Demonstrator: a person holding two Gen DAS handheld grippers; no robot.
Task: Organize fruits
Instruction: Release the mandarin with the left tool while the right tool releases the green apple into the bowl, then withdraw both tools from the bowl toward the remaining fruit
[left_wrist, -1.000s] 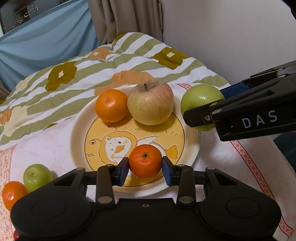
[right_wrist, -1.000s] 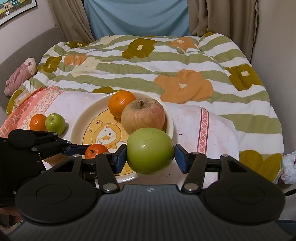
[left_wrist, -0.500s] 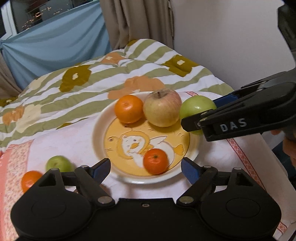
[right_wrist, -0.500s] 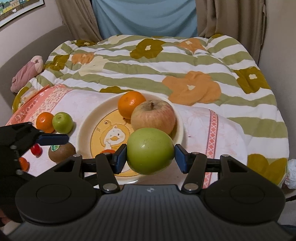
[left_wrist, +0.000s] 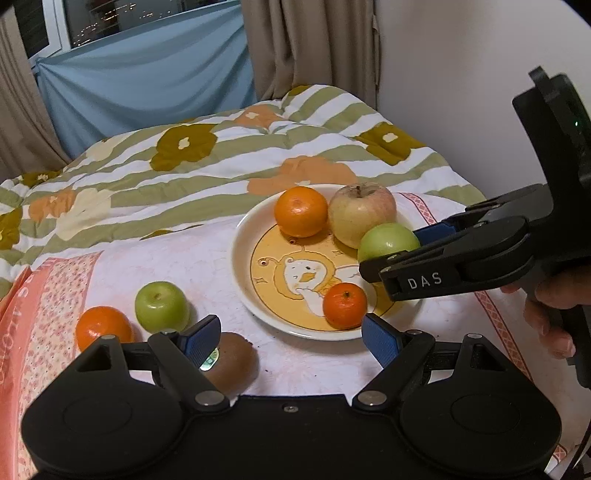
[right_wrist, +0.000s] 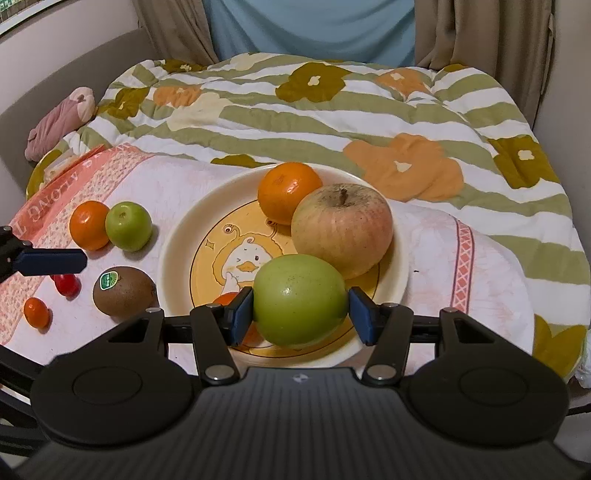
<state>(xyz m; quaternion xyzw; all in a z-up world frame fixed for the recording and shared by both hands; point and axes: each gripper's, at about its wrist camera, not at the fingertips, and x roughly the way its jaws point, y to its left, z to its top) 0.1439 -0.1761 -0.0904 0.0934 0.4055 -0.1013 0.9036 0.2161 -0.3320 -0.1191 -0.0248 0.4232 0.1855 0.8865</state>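
A cream plate (left_wrist: 243, 280) (right_wrist: 173, 266) with a duck picture holds an orange (left_wrist: 301, 211) (right_wrist: 289, 192), a pale red apple (left_wrist: 362, 214) (right_wrist: 341, 229) and a small mandarin (left_wrist: 344, 305). My right gripper (right_wrist: 301, 312) (left_wrist: 397, 247) is shut on a large green apple (right_wrist: 299, 299) (left_wrist: 388, 242) over the plate's front right part. My left gripper (left_wrist: 291, 341) is open and empty, just off the plate's near left rim. A kiwi (left_wrist: 232, 363) (right_wrist: 123, 291) lies under its left finger.
On the pink cloth left of the plate lie a small green apple (left_wrist: 160, 305) (right_wrist: 128, 226), an orange (left_wrist: 103, 328) (right_wrist: 88, 224), a red cherry-sized fruit (right_wrist: 67, 285) and a tiny mandarin (right_wrist: 37, 312). A striped flowered quilt (right_wrist: 332, 110) covers the bed behind.
My left gripper let go of the small mandarin on the plate, opened wide and drew back to the left. My right gripper carried the green apple in over the plate.
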